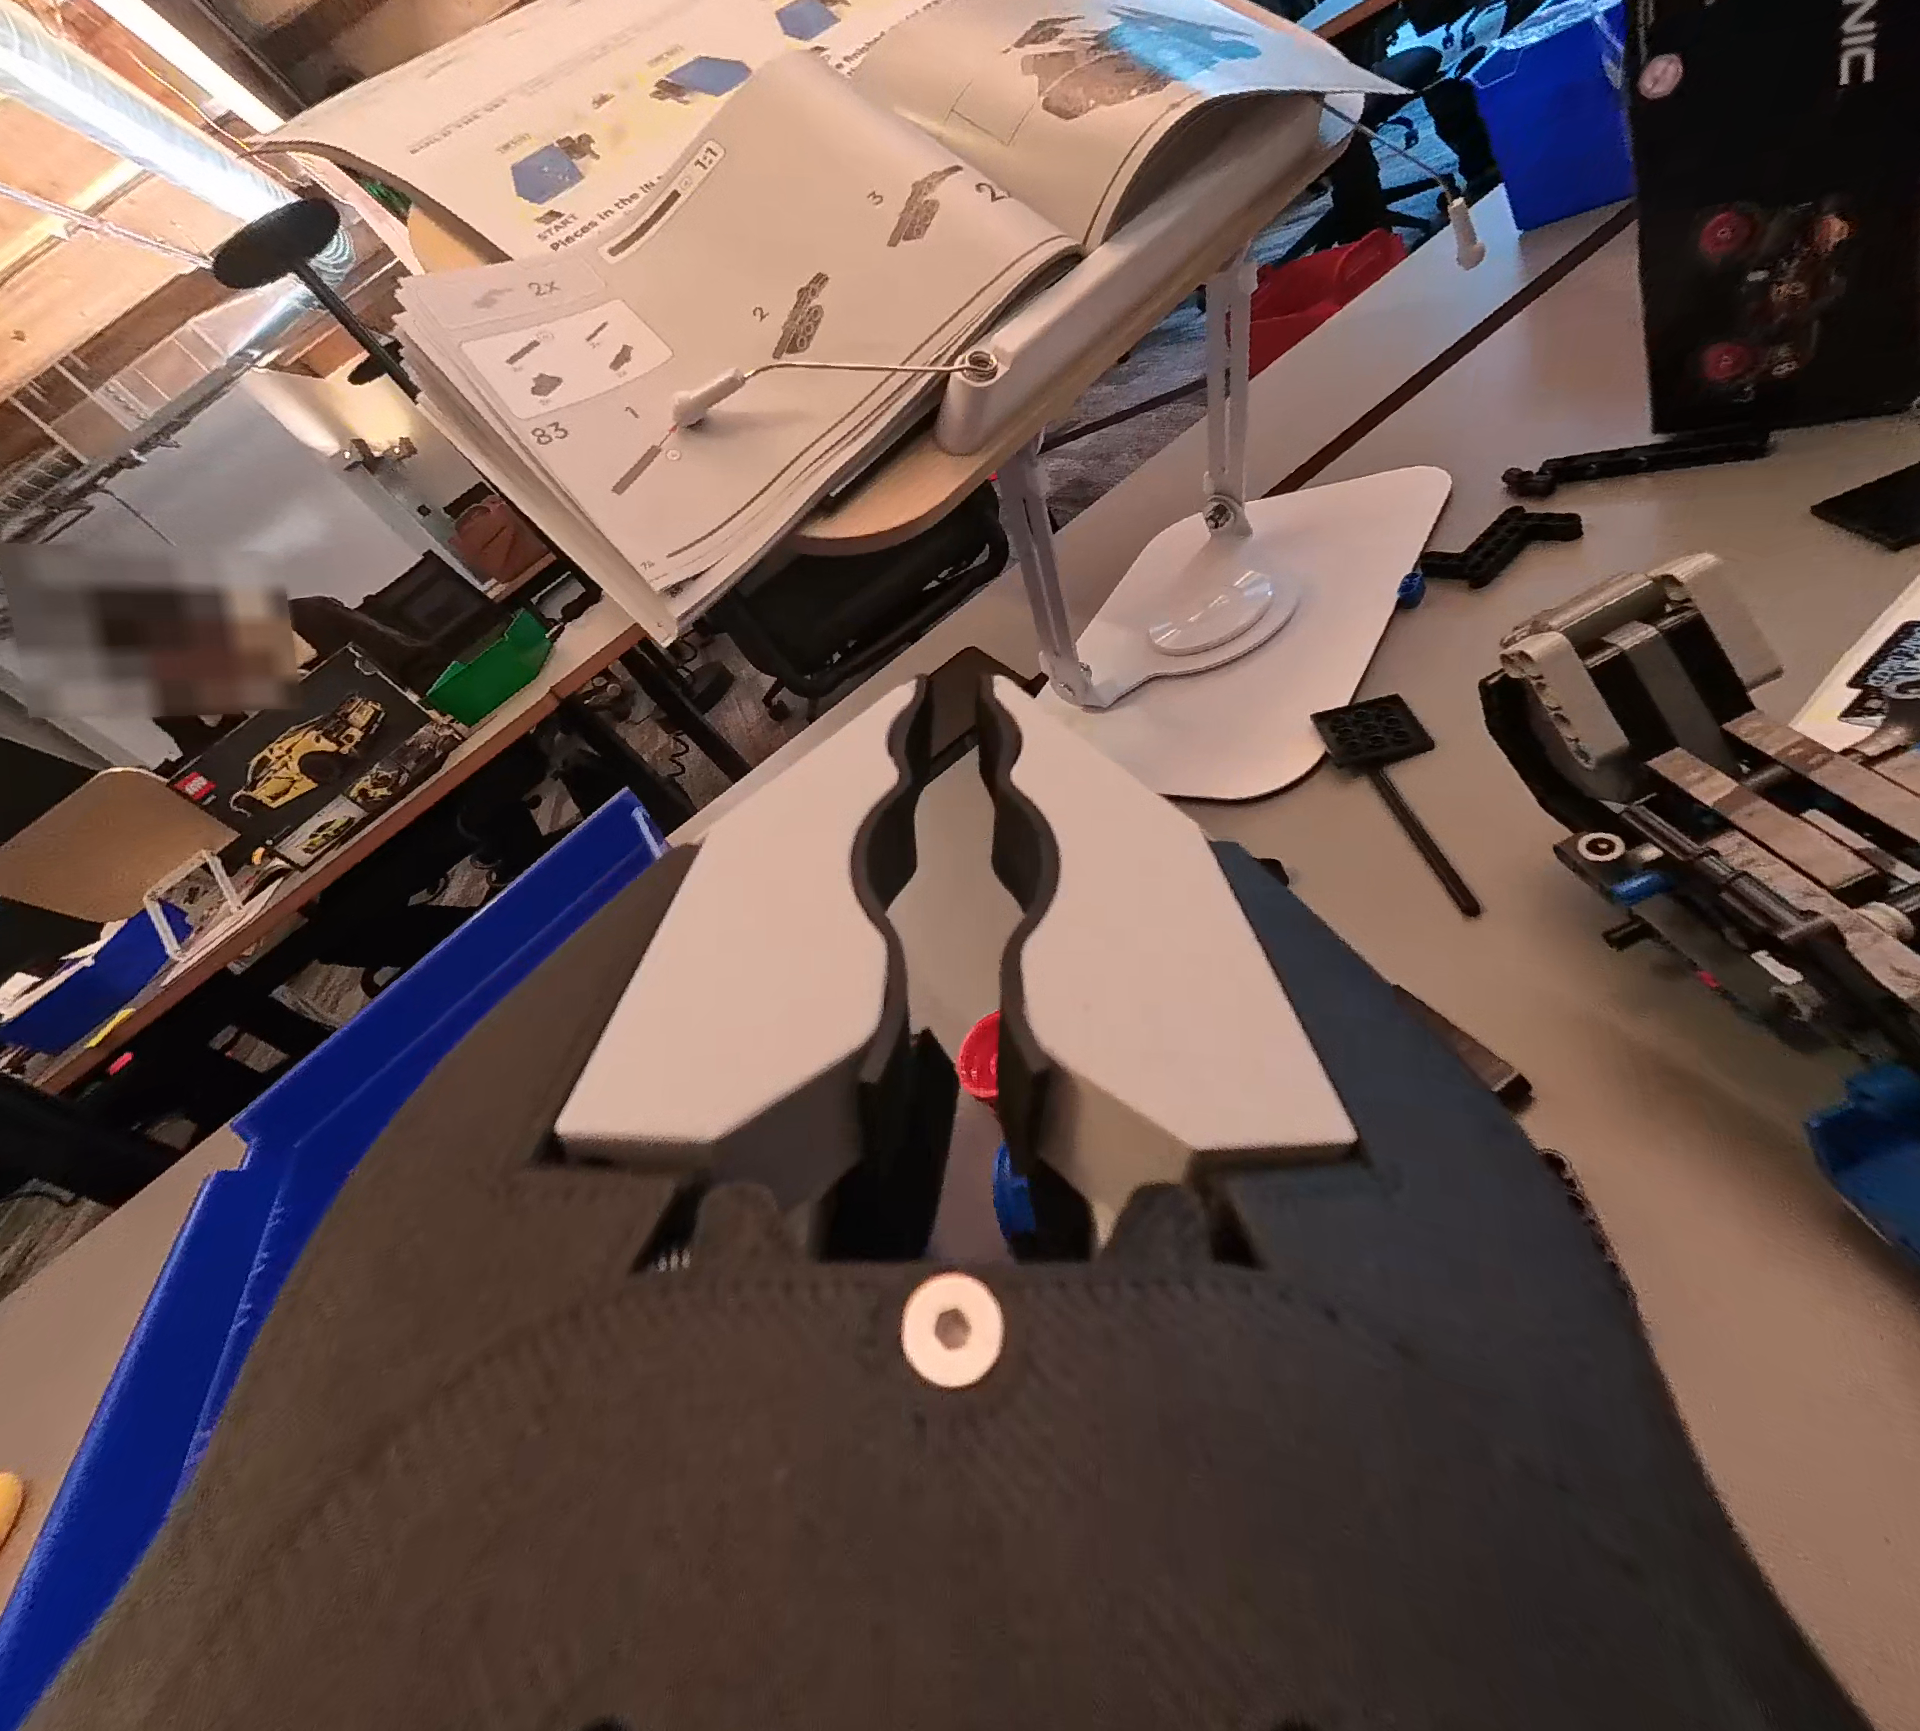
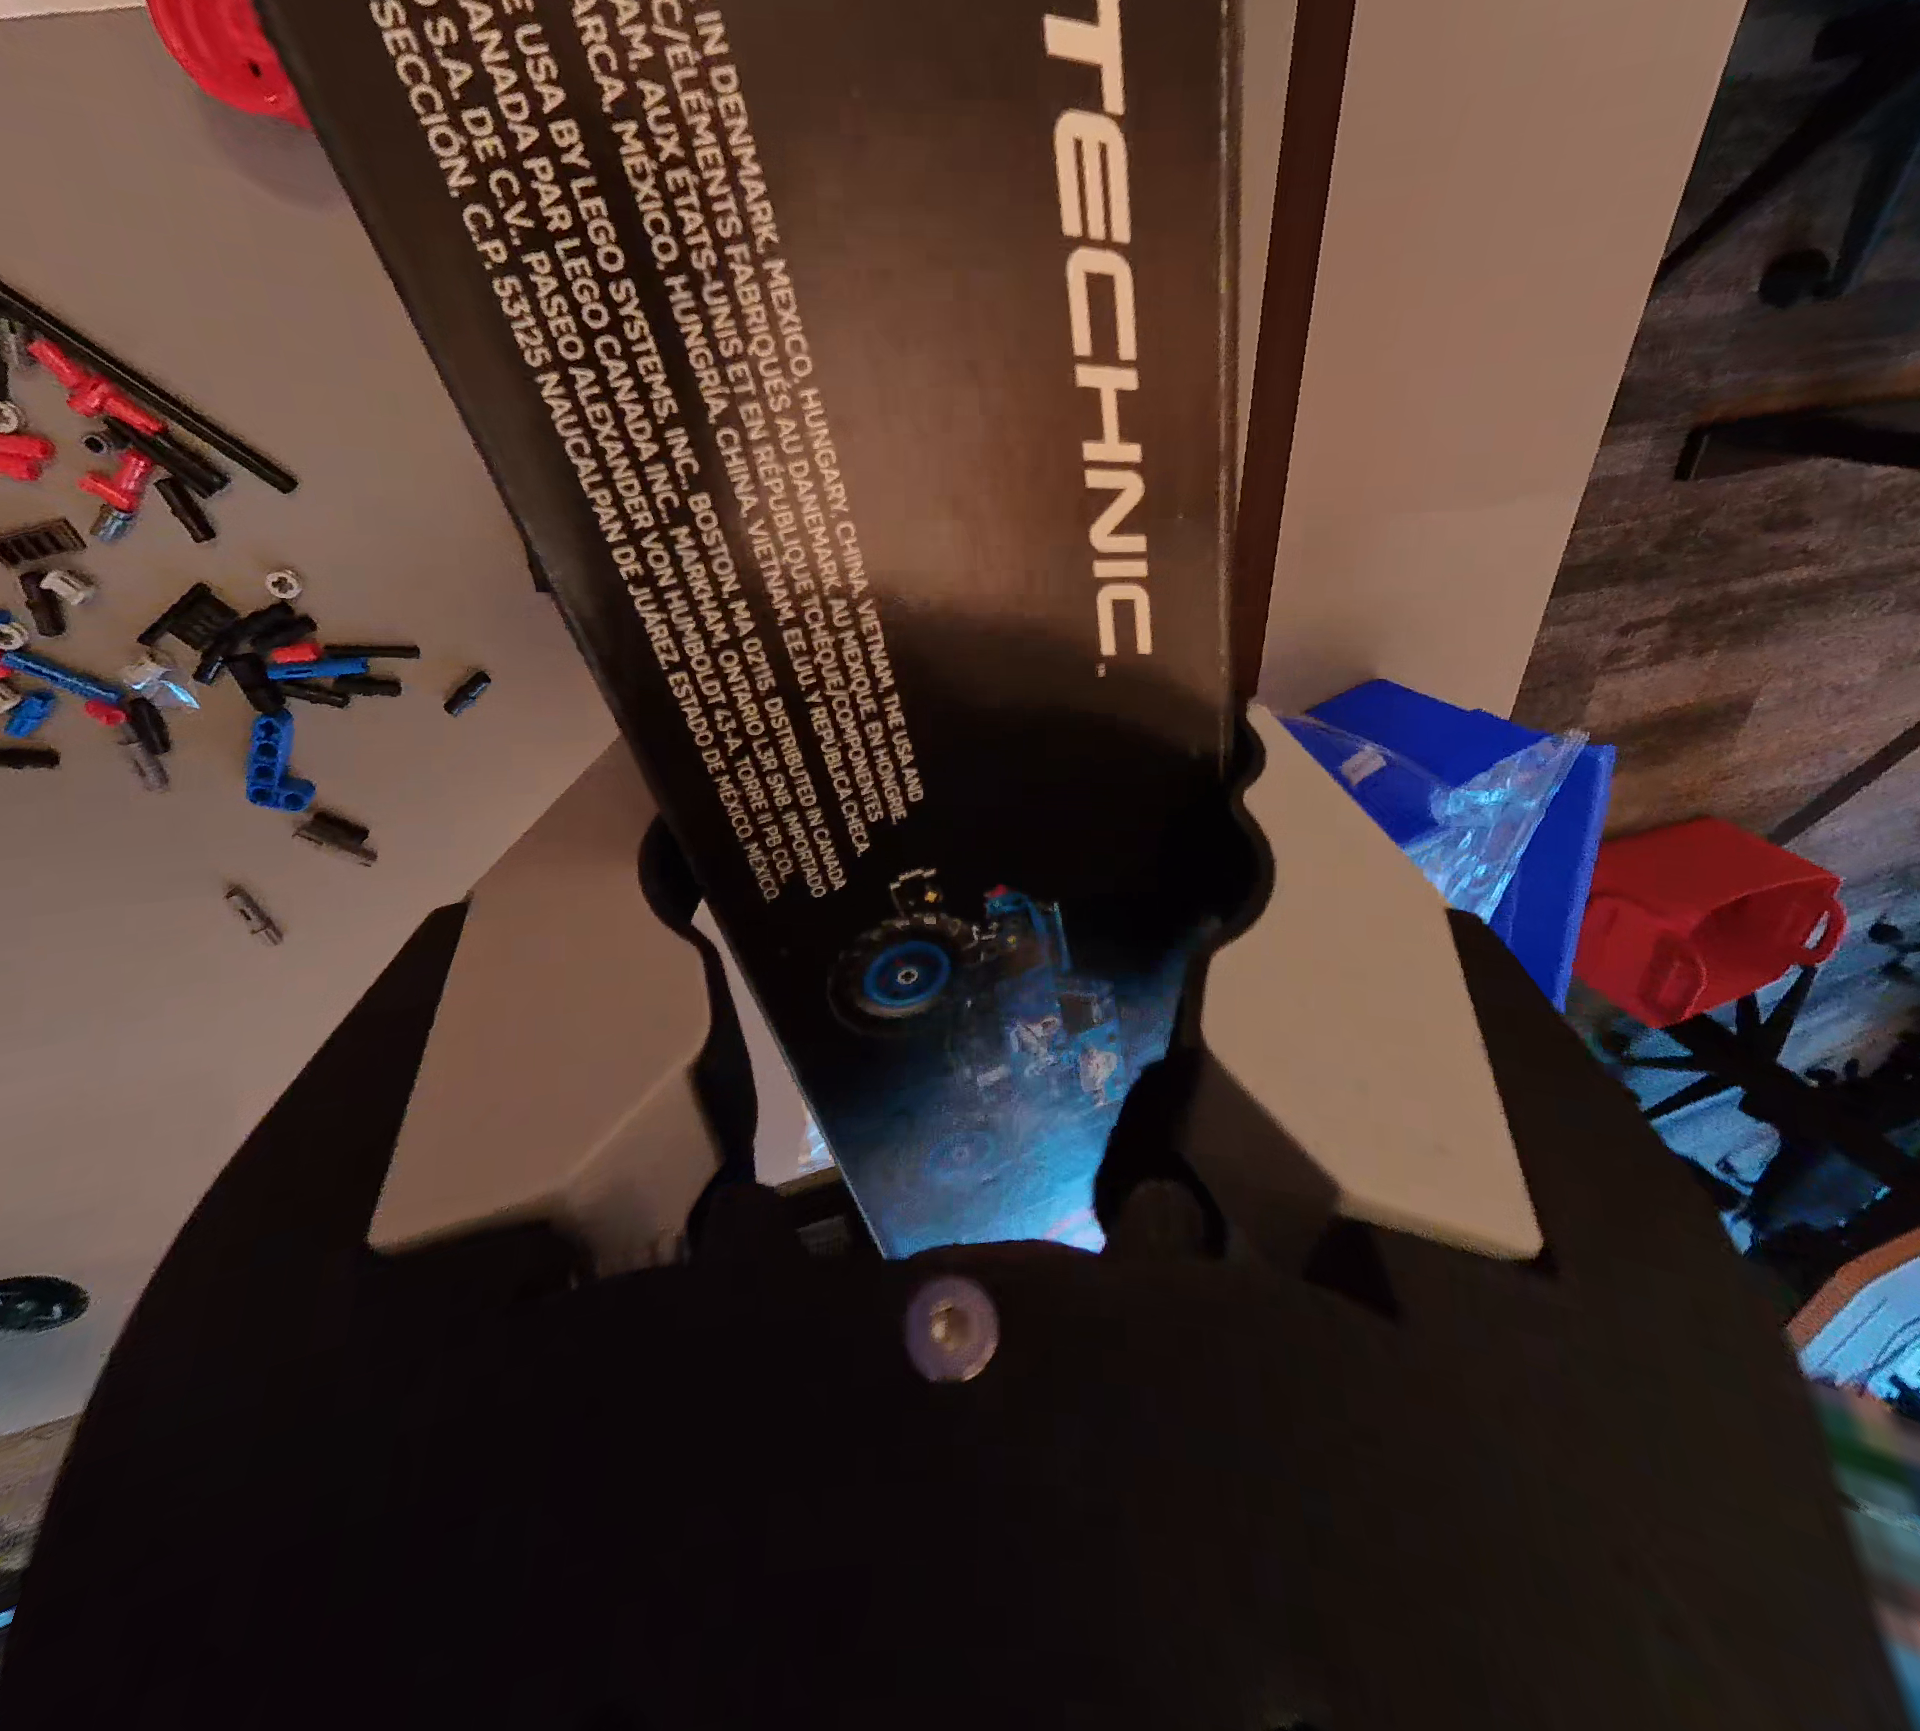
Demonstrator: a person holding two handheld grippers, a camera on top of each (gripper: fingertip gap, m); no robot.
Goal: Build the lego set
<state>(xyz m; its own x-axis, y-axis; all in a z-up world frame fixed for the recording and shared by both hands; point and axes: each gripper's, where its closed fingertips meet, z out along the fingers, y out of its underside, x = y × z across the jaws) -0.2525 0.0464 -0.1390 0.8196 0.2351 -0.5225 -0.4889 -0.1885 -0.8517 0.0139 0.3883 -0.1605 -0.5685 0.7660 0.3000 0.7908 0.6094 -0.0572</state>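
My left gripper (image 1: 956,705) hovers over the grey table (image 1: 1558,1318), its jaws drawn in to a narrow gap with nothing clearly between them. A small red piece (image 1: 977,1053) and a blue piece (image 1: 1008,1182) show low down between the fingers. A partly built black and grey model (image 1: 1714,798) lies to its right. My right gripper (image 2: 951,777) straddles the narrow side of the tall black set box (image 2: 831,331), a pad against each edge. The box also shows in the left wrist view (image 1: 1766,123), standing on the table at the far right.
An open instruction booklet (image 1: 790,279) rests on a white stand (image 1: 1247,621). A blue bin (image 1: 312,1162) sits by my left gripper. A square black plate (image 1: 1371,731) and black beams (image 1: 1507,543) lie near the stand. Loose pieces (image 2: 208,642) and a red wheel hub (image 2: 208,29) lie left of the box. One gripper's finger ends stand about 45 cm off the other's. My right gripper's tips are some 15 cm from the red wheel hub (image 2: 208,29).
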